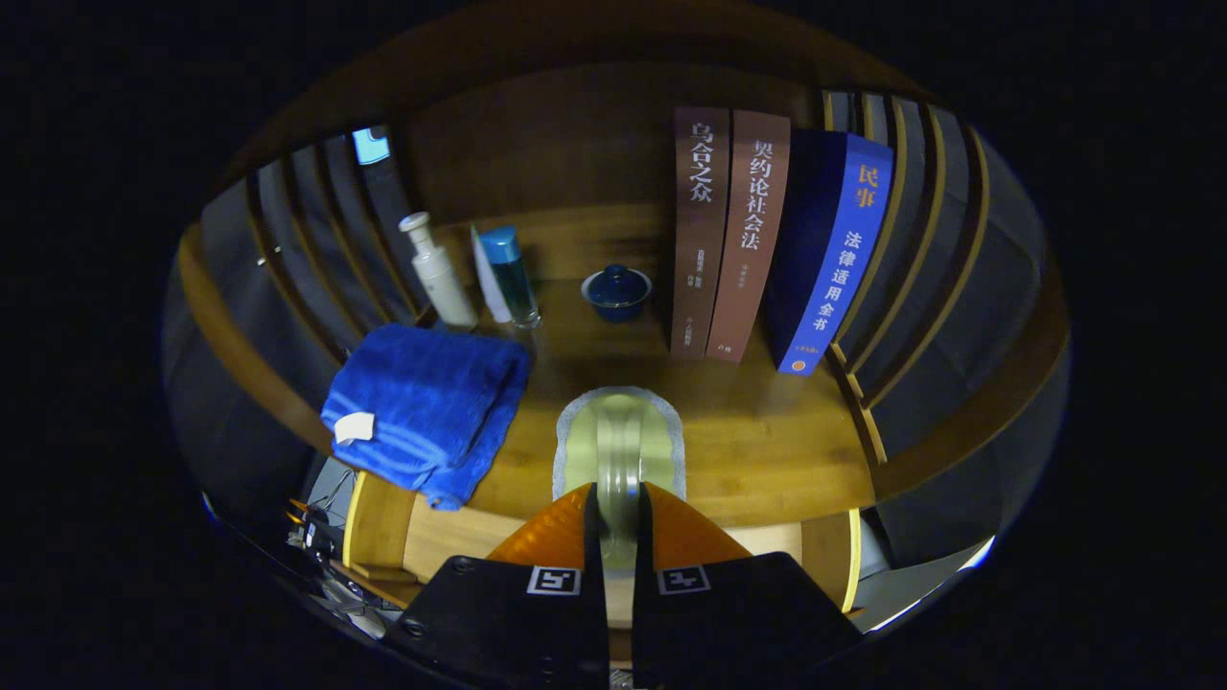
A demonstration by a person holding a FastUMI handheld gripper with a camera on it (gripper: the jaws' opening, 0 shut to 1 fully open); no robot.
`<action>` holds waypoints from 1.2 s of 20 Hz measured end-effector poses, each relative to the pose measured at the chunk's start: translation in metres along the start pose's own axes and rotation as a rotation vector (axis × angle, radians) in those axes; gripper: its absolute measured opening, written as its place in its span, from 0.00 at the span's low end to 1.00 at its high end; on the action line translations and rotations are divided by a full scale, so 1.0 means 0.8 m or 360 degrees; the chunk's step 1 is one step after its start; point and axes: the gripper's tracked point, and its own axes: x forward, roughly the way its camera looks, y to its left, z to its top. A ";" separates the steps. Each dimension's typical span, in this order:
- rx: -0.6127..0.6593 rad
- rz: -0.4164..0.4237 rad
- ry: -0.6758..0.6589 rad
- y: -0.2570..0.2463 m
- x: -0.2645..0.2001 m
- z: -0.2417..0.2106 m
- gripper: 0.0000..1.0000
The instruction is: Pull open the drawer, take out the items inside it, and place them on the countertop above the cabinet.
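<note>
1. Pale green, flat, round-edged item with a grey rim [619, 443]: held edge-on over the wooden countertop [767, 441], looks stiff, light, maybe slippery; best gripped at the rim.
2. Gripper [619, 522]: fingers nearly closed, pinching it.
3. Left of it, folded blue towel [427, 407]; beyond, dark blue lidded bowl [616, 290].

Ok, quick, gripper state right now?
Gripper: jaws shut on the pale green item, held edge-on over the countertop.
</note>
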 end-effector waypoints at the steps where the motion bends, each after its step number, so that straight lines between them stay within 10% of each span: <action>1: -0.0016 -0.0036 0.0006 -0.007 0.013 0.009 0.14; 14: 0.0085 -0.0065 0.0231 0.019 0.089 0.011 0.14; 24: 0.0007 0.0007 -0.0043 0.052 0.032 0.020 0.99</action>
